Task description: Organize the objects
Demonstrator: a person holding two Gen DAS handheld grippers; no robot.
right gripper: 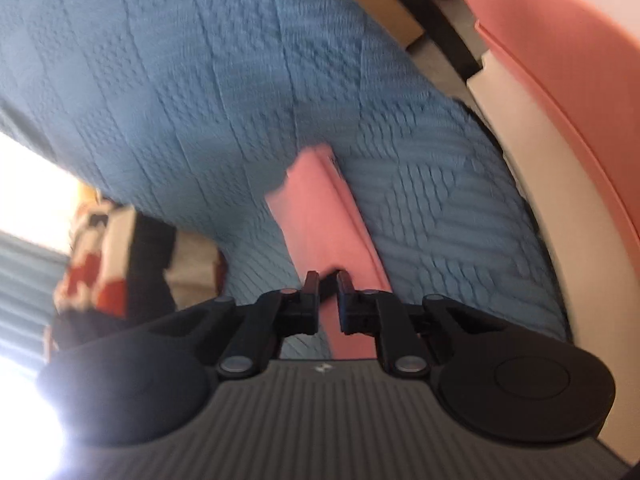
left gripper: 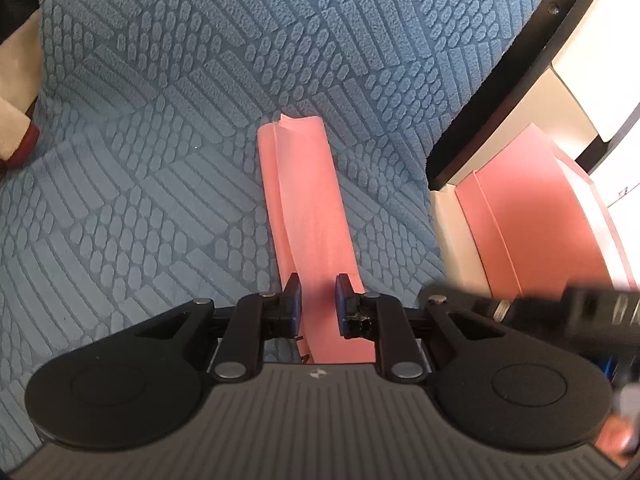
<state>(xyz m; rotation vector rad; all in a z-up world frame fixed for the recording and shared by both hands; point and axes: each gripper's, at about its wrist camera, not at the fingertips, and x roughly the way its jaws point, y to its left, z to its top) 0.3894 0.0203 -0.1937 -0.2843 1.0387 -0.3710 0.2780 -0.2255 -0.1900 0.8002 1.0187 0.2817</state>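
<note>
A long pink folded strip [left gripper: 308, 208] lies on the blue textured mat [left gripper: 160, 120]. My left gripper [left gripper: 318, 286] hangs over its near end with the jaws a small way apart, one on each side of the strip. The right wrist view is blurred: the same pink strip [right gripper: 320, 216] runs away from my right gripper [right gripper: 328, 280], whose jaws stand narrowly apart around its near end. I cannot tell whether either gripper pinches the strip. The right gripper's body [left gripper: 560, 312] shows at the right edge of the left wrist view.
A pink sheet [left gripper: 532, 208] in a cream tray [left gripper: 452, 224] sits to the right of the mat, beside a black frame edge [left gripper: 500, 88]. It also shows in the right wrist view [right gripper: 560, 80]. A red and cream object [left gripper: 16, 136] lies at the mat's left edge.
</note>
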